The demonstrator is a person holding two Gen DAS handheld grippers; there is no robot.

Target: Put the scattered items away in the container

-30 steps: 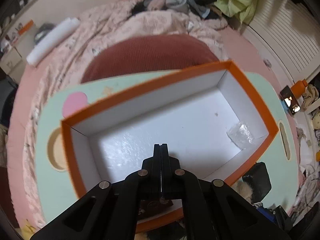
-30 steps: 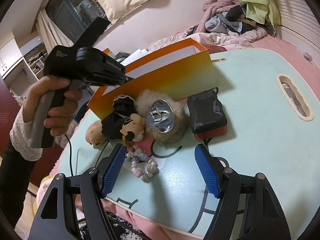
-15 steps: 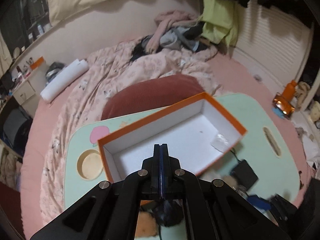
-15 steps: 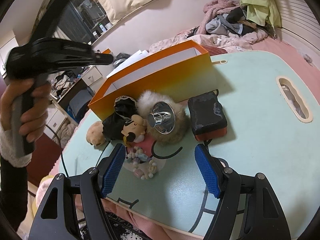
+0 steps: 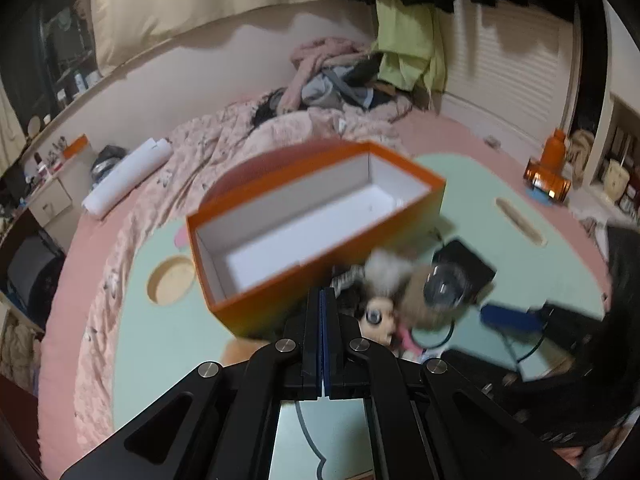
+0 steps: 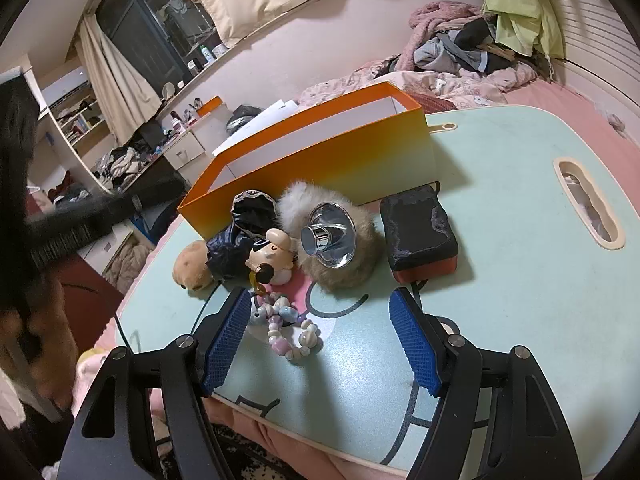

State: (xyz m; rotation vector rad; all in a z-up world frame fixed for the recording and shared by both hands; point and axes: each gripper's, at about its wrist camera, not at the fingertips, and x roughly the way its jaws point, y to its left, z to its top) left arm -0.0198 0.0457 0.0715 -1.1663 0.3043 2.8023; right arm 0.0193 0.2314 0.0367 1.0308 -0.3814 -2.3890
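Counter (image 6: 520,208): we see a pale green top carrying everything.
Box (image 6: 328,160): orange, open, white inside, toward the counter's far left edge.
Fur ball (image 6: 340,264): just in front of the box, a shiny cone (image 6: 330,236) lying on it.
Black pad (image 6: 416,228): beside the fur ball, nearer the right edge.
Doll (image 6: 272,254): touching the fur ball, near the front edge.
Beads (image 6: 286,330): closest to the front edge.
Right tongs (image 6: 320,334): we hold them open, empty, around the beads without touching.
Left tongs (image 5: 323,320): closed, empty, above the items in front of the box.
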